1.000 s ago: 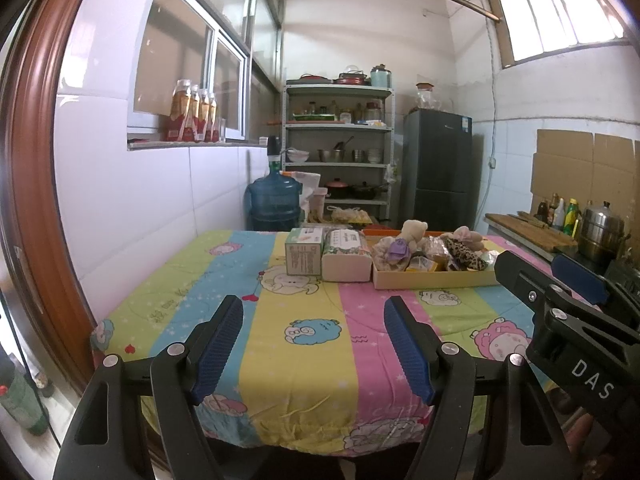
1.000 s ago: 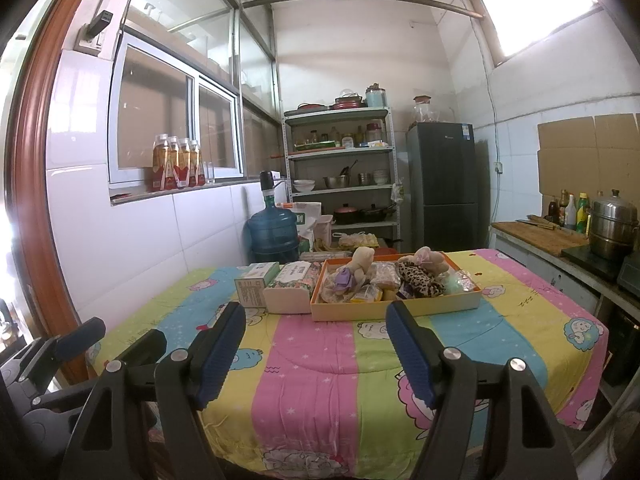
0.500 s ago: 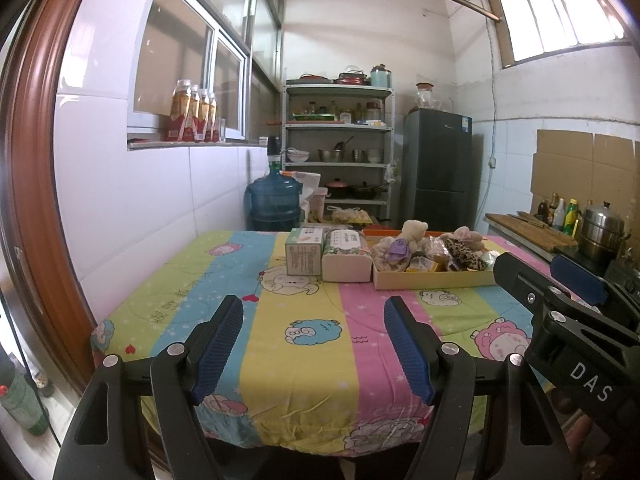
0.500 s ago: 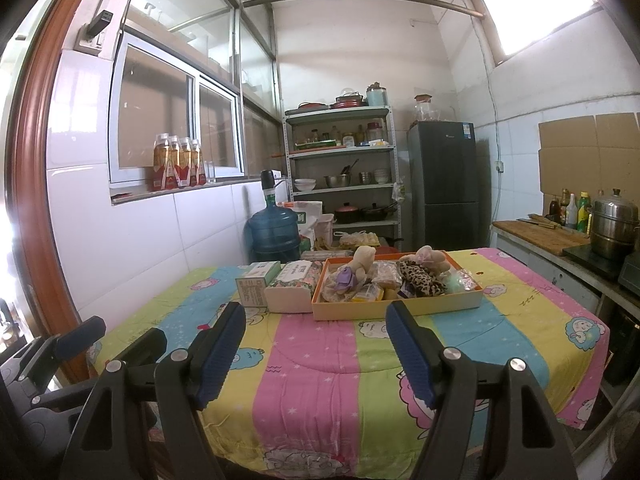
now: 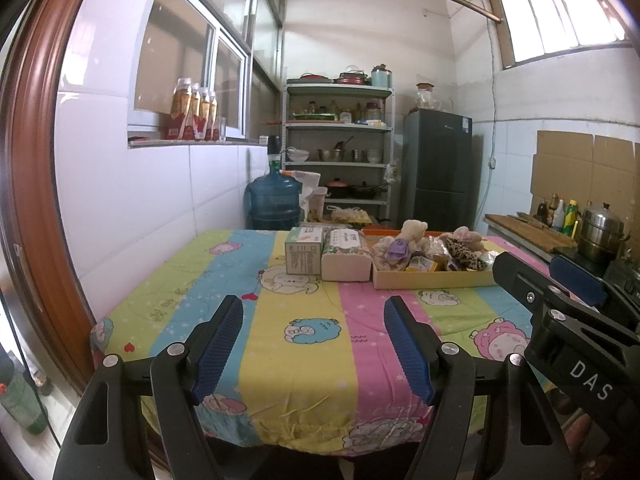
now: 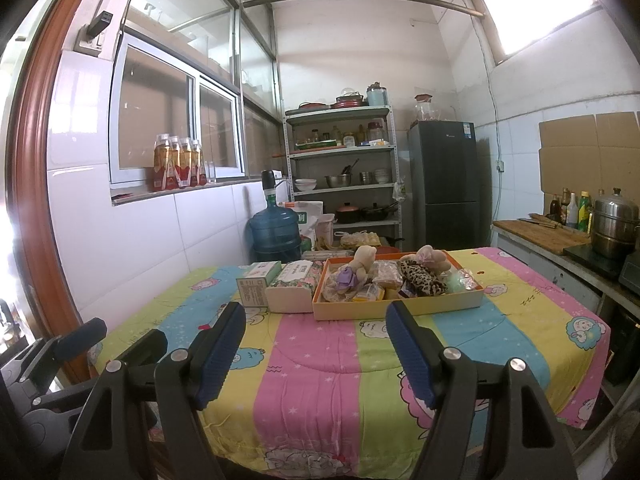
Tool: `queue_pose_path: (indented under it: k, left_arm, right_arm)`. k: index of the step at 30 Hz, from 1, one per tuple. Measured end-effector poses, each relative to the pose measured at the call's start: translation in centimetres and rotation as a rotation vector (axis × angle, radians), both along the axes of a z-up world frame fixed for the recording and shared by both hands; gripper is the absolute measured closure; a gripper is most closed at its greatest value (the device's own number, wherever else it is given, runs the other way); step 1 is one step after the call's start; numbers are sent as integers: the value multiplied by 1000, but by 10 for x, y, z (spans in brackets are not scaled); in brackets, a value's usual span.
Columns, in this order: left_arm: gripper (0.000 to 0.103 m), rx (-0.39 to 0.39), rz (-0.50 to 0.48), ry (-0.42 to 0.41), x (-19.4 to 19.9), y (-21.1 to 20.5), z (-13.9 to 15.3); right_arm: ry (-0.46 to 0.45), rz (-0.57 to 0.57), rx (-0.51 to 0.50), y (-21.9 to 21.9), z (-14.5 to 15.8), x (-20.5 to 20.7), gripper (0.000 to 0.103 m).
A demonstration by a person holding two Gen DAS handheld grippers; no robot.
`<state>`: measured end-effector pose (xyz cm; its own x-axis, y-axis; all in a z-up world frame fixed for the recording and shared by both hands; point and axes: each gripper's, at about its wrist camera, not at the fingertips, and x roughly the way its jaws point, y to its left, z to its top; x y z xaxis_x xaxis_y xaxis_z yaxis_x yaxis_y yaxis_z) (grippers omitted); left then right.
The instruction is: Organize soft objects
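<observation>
Plainly, risk of snagging the striped cloth (image 6: 320, 364) on the counter if either claw dips low on the way in, dragging the tray (image 6: 400, 306) and the 2 boxes beside it. Risk too of a light plush slipping or tumbling over the low tray wall if pinched at an edge. Left claw (image 5: 314, 344): spread wide, nothing held. Right claw (image 6: 316, 346): spread wide, nothing held. Soft toys, a pale bear (image 6: 362, 266) and a leopard-print piece (image 6: 422, 282) among them, heaped in the tray at the far side of the counter, well apart from both claws, ahead of the right one and ahead-right of the left. Hard to say whether sorted already or awaiting sorting.
</observation>
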<state>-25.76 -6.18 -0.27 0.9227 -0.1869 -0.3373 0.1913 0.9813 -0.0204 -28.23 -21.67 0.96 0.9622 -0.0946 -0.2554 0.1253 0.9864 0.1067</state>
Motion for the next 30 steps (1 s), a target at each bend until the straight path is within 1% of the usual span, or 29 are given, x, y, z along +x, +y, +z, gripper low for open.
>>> queue_pose_path:
  k: [22,30]
  left_arm:
    - [28,3,5,-7,-2,1,0]
    - [28,10,8,-21,-5,3,2]
  right_arm:
    - [0,-1,1,1,0,0,31]
    - [0,-1,0,1,0,1,31]
